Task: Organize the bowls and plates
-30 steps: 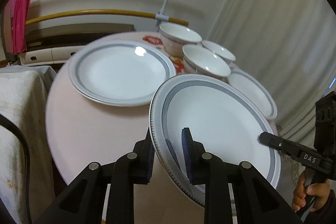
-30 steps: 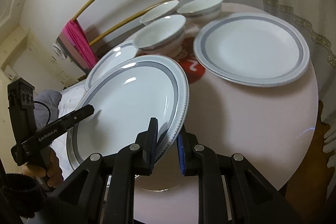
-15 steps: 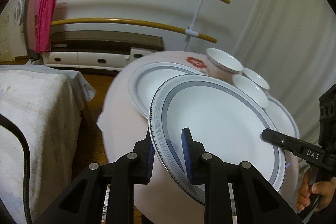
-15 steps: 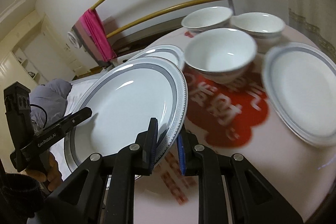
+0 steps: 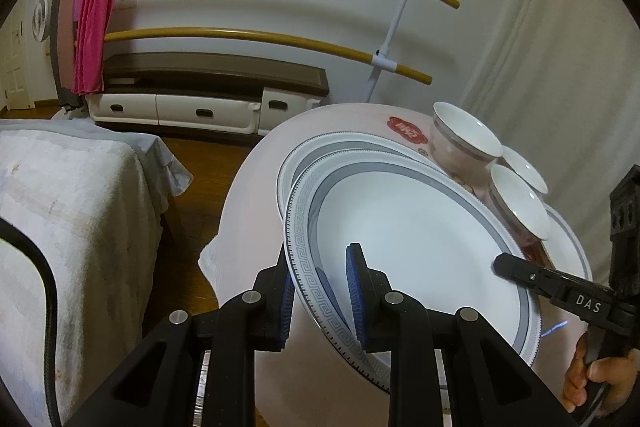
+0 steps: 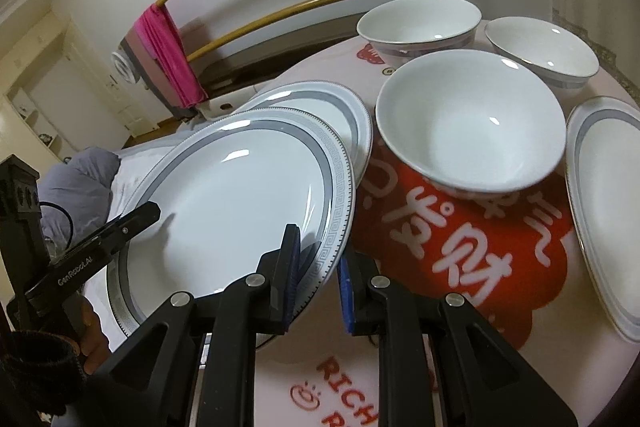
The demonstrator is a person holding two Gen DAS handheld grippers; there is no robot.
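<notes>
A white plate with a grey patterned band (image 5: 412, 251) hangs tilted between both grippers. My left gripper (image 5: 320, 267) is shut on its near left rim. My right gripper (image 6: 318, 251) is shut on the opposite rim of the same held plate (image 6: 232, 195). Right under it, a matching second plate (image 6: 332, 107) lies on the round table (image 6: 460, 247), mostly covered. Three white bowls (image 6: 468, 131) (image 6: 420, 19) (image 6: 544, 47) stand close together to the right of it. A third plate (image 6: 604, 187) lies at the table's right edge.
A bed with a pale cover (image 5: 60, 207) stands left of the table, across a strip of wooden floor. Behind are a low cabinet (image 5: 208, 87), a rack of yellow rails with a pink cloth (image 5: 92, 27), and a curtain (image 5: 560, 67) at the right.
Both grippers carried the held plate leftward across the table, and it now hangs over the left plate. The bowls now appear closer in the right wrist view.
</notes>
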